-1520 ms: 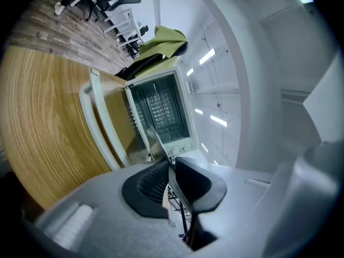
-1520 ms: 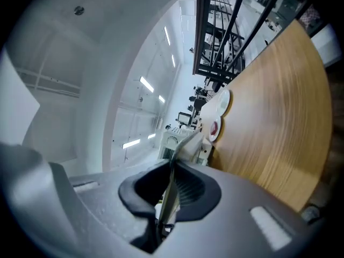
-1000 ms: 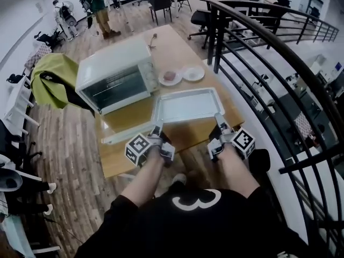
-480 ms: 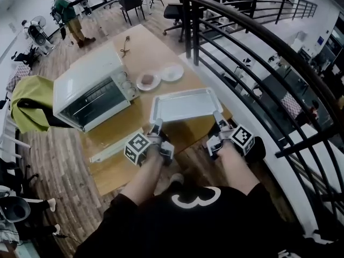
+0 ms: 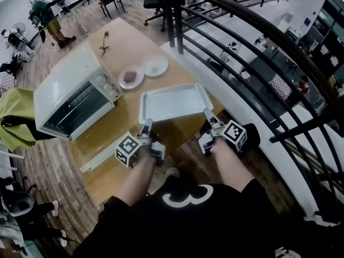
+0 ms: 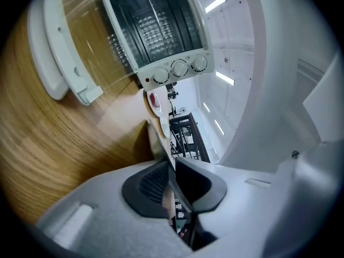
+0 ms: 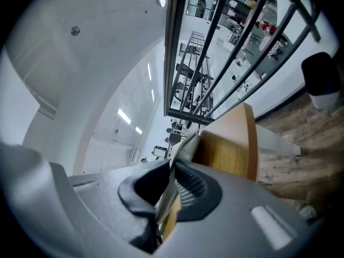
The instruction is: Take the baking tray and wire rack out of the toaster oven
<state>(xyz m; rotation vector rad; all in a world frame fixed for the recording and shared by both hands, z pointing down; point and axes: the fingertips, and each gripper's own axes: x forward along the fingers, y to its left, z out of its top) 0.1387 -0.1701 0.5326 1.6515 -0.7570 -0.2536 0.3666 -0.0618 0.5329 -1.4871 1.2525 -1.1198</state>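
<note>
Empty baking tray (image 5: 171,102), left hand-held gripper (image 5: 146,124) pinching its rim, right hand-held gripper (image 5: 206,114) too, jaws just easing

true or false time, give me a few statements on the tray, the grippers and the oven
1. The left hand-held gripper and the right hand-held gripper both grip the baking tray. True; the right one's jaws have just opened a touch, rim between them.
2. The toaster oven has its door shut. False: the door hangs open.
3. Both plates are empty. False: the plate nearer the oven holds something reddish.
4. The tray is outside the oven. True.
</note>
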